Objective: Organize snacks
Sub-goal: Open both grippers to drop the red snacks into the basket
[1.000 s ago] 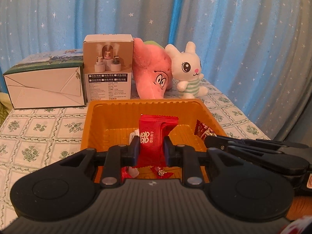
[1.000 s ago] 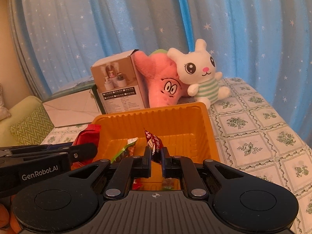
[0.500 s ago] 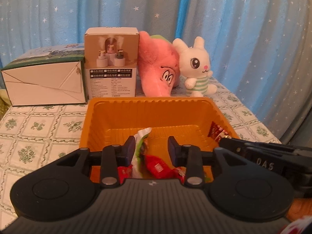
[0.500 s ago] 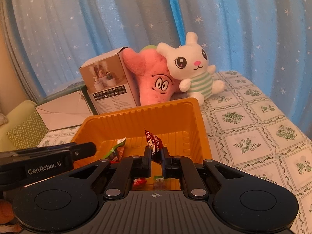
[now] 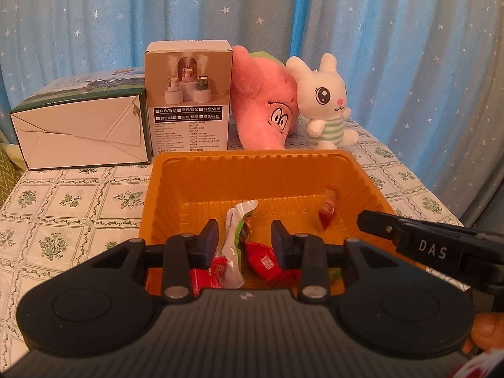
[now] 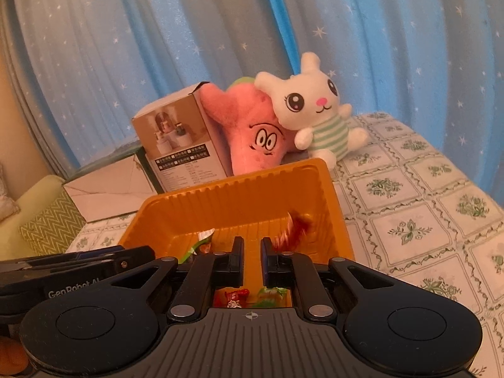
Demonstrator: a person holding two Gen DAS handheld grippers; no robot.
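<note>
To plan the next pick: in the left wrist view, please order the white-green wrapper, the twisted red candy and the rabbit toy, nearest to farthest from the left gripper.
1. White-green wrapper: in the tray, between the left gripper's fingers.
2. Twisted red candy: deeper in the tray, right side.
3. Rabbit toy: behind the tray, far right.

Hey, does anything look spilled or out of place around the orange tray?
Nothing looks spilled. The snacks, like the red candy and green-white wrapper, lie loose inside the orange tray. The pink plush leans against the bunny.
</note>
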